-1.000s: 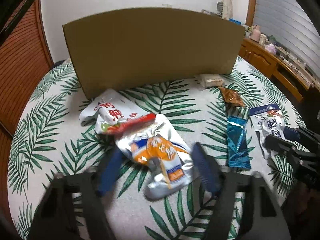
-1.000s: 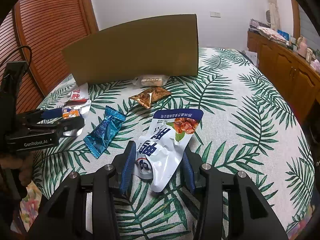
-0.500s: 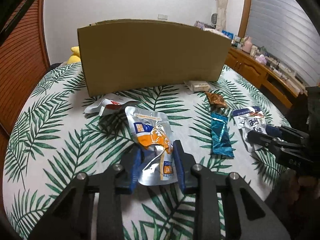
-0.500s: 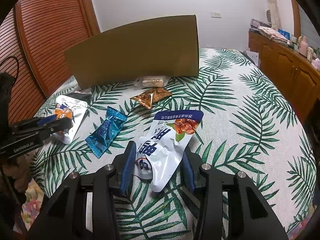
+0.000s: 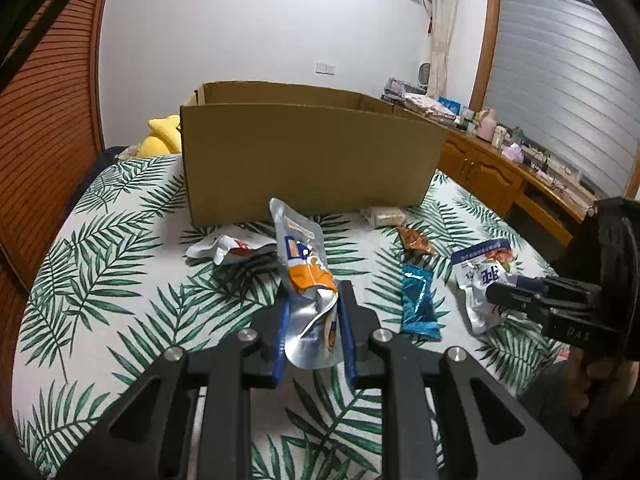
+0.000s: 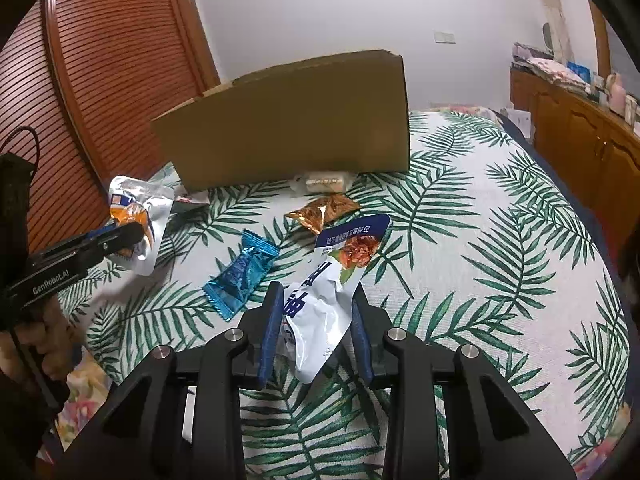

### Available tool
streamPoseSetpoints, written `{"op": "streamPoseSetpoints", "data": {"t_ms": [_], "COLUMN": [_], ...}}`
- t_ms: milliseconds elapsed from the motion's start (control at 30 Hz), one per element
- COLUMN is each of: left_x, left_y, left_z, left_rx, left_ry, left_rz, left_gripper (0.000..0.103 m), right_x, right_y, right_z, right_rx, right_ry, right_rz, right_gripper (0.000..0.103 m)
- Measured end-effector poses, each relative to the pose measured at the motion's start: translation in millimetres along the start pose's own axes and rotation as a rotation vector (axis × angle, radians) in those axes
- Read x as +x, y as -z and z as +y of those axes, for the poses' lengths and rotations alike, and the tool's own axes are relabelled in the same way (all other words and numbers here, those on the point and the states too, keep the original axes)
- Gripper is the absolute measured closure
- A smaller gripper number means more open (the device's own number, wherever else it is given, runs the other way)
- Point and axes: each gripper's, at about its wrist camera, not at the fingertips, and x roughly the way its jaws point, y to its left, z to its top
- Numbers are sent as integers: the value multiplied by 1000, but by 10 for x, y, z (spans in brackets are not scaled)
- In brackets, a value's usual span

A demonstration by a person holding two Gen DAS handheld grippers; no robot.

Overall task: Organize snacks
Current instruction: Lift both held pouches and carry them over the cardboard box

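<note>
Left tool point(image 5: 312, 312) clamped on orange-silver pouch point(image 5: 306, 280), lifted off leaf-print bed point(image 5: 120, 272). Right tool point(image 6: 318, 320) closing, pinching white pouch point(image 6: 332, 292) (cardboard box point(image 5: 308, 160) behind).

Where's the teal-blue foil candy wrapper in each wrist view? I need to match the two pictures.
Left wrist: teal-blue foil candy wrapper lies right of centre, flat on the leaf-print cloth.
Right wrist: it lies left of centre.
Shared landmark: the open brown cardboard box behind it in both.
</note>
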Motion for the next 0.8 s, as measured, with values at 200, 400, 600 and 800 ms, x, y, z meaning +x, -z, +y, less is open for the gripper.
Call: {"op": "streamPoseSetpoints", "data": {"t_ms": [200,400,600,800], "left_x": [-86,-151,-147,-100], "left_y": [-76,-295,-741,-1162], "left_z": [-15,-7,67,209], "left_rx": [5,12,20,-11], "left_ry": [9,6,2,18], "left_rz": [-25,-58,-99,-119], "left_gripper": [84,84,84,84], "right_x": [-91,-231,-321,-320], "right_y": [-18,-147,-500,-942], "right_z": [12,-8,1,25], "right_rx": [4,6,-39,-96], "right_ry": [-8,-16,3,30], "right_rz": [-23,-66,-108,-136], "right_gripper": [73,72,72,72]}}
